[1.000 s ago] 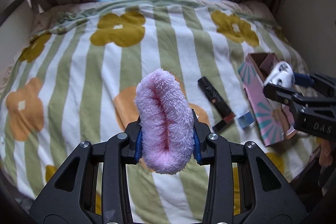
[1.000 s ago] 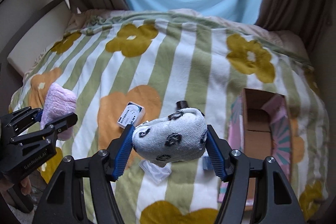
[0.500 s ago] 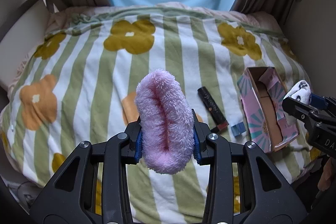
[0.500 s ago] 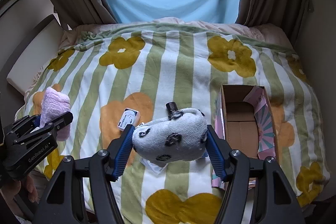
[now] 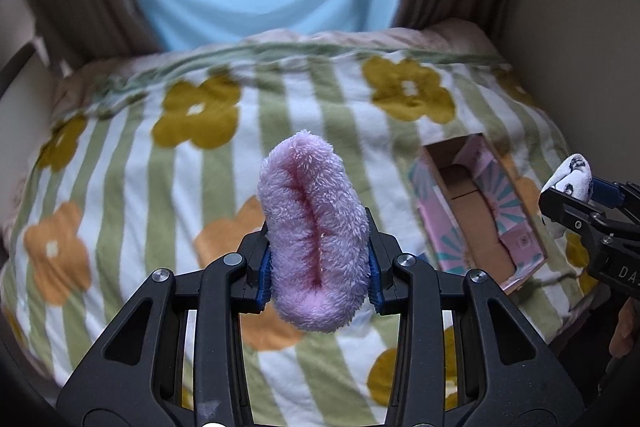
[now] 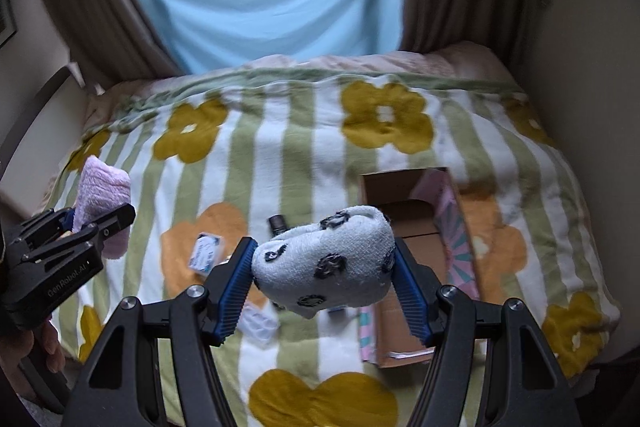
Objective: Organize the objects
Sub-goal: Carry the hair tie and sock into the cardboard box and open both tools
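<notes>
So left gripper (image 5: 319,265) clenches a pink fuzzy sock (image 5: 314,231), right gripper (image 6: 325,277) a spotted sock (image 6: 328,261); open box (image 6: 416,227) at 1 o'clock, small card (image 6: 206,253) at 10 on the bed (image 6: 304,147).

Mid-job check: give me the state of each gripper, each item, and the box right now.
left gripper: shut on pink fuzzy sock, held above the bed.
right gripper: shut on white spotted sock, held aloft.
cardboard box: open, looks empty, on the blanket.
small white packet: lying flat on the blanket.
</notes>
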Motion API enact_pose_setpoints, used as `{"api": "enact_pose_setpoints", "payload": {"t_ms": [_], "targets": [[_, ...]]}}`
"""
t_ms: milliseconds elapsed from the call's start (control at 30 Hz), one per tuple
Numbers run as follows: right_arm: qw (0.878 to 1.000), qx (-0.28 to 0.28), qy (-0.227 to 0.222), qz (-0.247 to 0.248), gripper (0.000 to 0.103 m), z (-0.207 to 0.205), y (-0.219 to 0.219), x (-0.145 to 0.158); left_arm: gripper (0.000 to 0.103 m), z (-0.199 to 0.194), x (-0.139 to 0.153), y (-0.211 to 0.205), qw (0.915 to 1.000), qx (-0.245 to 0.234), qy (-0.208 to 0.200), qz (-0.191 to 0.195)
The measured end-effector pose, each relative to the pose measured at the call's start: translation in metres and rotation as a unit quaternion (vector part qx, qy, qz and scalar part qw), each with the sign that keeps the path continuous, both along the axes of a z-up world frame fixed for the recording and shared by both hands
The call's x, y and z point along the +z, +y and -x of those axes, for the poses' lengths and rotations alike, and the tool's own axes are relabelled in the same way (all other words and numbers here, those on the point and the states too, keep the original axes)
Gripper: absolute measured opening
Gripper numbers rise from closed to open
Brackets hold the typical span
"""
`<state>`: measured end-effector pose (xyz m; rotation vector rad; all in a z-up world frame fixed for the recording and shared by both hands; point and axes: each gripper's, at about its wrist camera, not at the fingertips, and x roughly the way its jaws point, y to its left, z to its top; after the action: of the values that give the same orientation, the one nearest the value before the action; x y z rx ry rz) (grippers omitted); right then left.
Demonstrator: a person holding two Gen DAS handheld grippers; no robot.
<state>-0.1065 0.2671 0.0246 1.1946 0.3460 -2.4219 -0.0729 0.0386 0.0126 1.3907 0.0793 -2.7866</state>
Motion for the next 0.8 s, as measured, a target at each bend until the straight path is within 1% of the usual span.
{"api": "enact_pose_setpoints", "payload": {"t_ms": [233, 400, 600, 633, 800], "targets": [[0.998, -0.057, -0.008, -0.009, 0.062, 0.025, 0.044, 0.0, 0.033, 0.046, -0.002, 0.057, 0.9976, -0.067, -0.007, -0.014], [0.996, -0.09, -0.02, -0.022, 0.062, 0.043, 0.069, -0.013, 0.033, 0.077, -0.012, 0.104, 0.9921, -0.123, -0.019, -0.019], [0.992, -0.114, -0.049, -0.032, 0.062, 0.065, 0.086, -0.044, 0.033, 0.116, -0.041, 0.156, 0.9828, -0.177, -0.047, -0.019], [0.991, -0.118, -0.054, -0.034, 0.062, 0.069, 0.088, -0.05, 0.033, 0.123, -0.047, 0.164, 0.982, -0.181, -0.052, -0.017], [0.988, -0.125, -0.078, -0.052, 0.062, 0.09, 0.095, -0.083, 0.033, 0.159, -0.081, 0.202, 0.9724, -0.219, -0.08, -0.007]]}}
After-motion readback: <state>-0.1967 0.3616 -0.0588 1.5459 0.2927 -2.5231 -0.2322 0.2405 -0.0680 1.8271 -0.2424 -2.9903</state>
